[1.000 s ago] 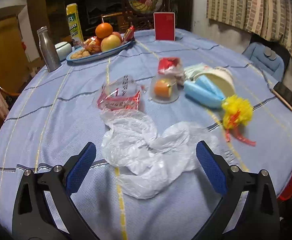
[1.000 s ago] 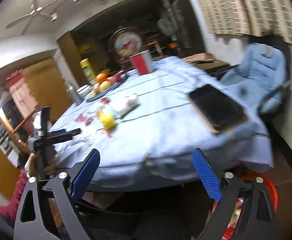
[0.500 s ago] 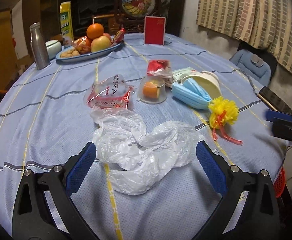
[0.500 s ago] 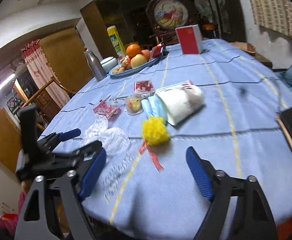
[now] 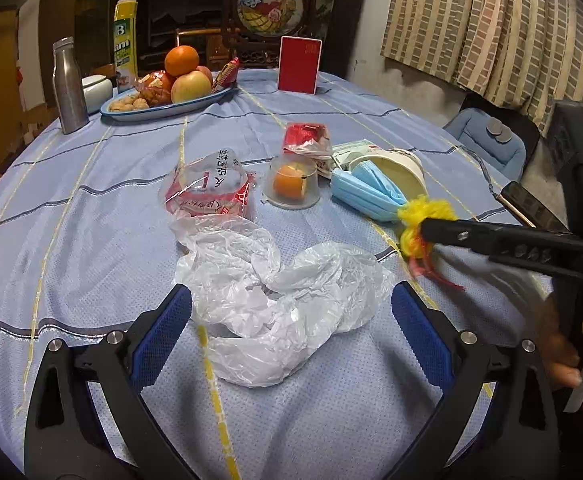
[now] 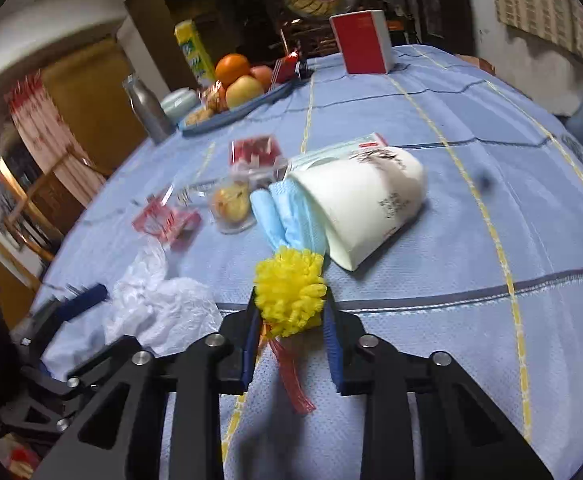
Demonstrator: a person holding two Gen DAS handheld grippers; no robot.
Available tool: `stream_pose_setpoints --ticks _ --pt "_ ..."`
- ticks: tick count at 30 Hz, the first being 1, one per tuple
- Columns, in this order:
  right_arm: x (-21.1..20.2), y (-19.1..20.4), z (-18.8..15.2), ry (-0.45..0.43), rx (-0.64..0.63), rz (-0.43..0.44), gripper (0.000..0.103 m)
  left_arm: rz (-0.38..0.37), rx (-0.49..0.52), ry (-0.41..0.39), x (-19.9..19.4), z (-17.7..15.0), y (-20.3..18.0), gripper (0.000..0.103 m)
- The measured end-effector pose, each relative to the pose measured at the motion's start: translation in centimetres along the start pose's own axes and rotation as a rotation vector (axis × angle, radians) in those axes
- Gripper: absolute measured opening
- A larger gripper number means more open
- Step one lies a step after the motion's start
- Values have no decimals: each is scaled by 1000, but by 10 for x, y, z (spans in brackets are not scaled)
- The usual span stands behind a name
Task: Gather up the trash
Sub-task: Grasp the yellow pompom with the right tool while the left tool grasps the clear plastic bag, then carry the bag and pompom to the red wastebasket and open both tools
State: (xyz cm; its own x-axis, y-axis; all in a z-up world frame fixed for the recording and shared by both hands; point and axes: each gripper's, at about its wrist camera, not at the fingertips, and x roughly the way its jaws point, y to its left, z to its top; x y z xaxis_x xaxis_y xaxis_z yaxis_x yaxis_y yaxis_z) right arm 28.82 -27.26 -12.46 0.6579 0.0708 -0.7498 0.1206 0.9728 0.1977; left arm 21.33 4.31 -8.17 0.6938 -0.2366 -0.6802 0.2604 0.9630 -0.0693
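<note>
left claw spread wide, right claw nearly closed

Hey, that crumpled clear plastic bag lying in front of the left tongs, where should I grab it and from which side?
Grab the plastic bag at its tall bunched middle, coming straight in from the near table edge. The open left tongs already straddle it, and the thin flat edges would likely slip out.

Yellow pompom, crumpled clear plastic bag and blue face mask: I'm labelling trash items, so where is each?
Yellow fluffy pompom (image 6: 290, 292): right wrist view, centre of the tuft.
Crumpled clear plastic bag (image 5: 275, 300): left wrist view, middle of the crumpled film.
Blue pleated face mask (image 5: 365, 194): left wrist view, pleated middle.
</note>
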Motion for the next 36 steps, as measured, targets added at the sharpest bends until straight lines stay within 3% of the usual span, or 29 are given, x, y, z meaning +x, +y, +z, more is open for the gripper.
stream_pose_setpoints --ticks 10,23,26,28,31,36 --pt "-57 -31 -18 -106 67 68 26 6 -20 51 8 1 2 96" --pt "-89 -56 -36 -146 99 95 26 16 -89 177 28 6 13 95" --pt "-99 -65 -39 -165 118 90 26 34 -61 166 27 5 7 83" --pt "-106 -72 -41 -178 134 88 26 28 -45 168 27 3 1 66" --pt "-116 -81 -45 -199 150 81 26 16 -28 152 26 3 -9 50" --pt "-132 -88 -49 -229 158 76 26 -23 12 86 6 8 -29 48"
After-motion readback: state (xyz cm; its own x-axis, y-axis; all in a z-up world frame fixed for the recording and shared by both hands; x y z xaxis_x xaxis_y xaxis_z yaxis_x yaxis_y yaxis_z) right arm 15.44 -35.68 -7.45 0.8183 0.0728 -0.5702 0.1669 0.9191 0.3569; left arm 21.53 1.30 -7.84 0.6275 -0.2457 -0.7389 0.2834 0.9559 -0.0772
